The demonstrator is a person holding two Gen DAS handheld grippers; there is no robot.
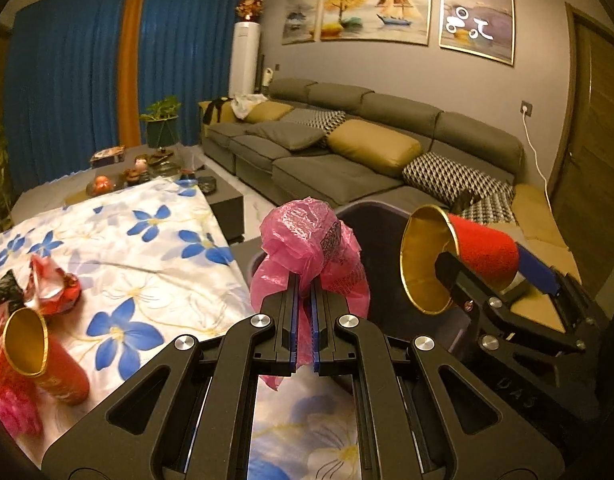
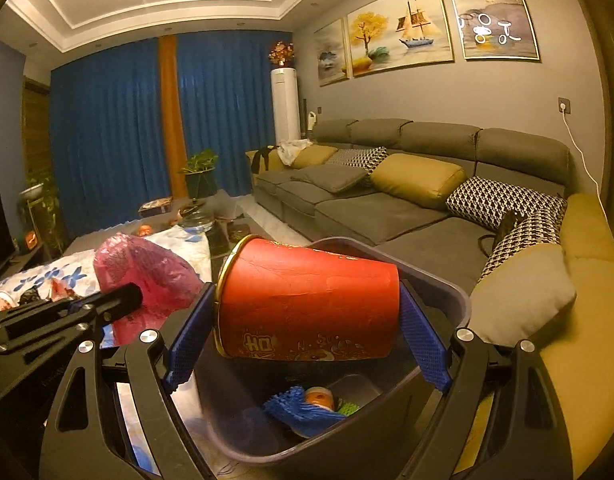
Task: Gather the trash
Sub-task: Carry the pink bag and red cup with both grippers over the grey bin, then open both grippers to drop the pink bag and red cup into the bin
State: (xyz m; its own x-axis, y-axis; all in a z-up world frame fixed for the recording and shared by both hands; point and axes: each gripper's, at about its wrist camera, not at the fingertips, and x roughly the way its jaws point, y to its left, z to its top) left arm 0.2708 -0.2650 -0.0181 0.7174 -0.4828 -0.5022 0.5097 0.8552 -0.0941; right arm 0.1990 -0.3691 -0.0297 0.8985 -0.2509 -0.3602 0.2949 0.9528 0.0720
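My left gripper [image 1: 306,280] is shut on a crumpled pink plastic bag [image 1: 307,240], which bulges above the fingertips near the rim of a dark bin [image 1: 387,207]. In the right wrist view, my right gripper [image 2: 307,304] is shut end to end on a red paper cup [image 2: 307,300] with a gold rim. The cup lies sideways over the open bin [image 2: 447,286]. The same cup [image 1: 487,248] shows at the right of the left wrist view. The pink bag [image 2: 147,276] and the left gripper [image 2: 123,300] appear at the left of the bin.
On the floral tablecloth [image 1: 147,260] lie another red cup [image 1: 47,364], a crumpled red and white wrapper [image 1: 53,290] and pink scraps [image 1: 11,408]. A blue item [image 2: 303,408] lies inside the bin. A grey sofa [image 2: 387,208] with cushions runs behind and to the right.
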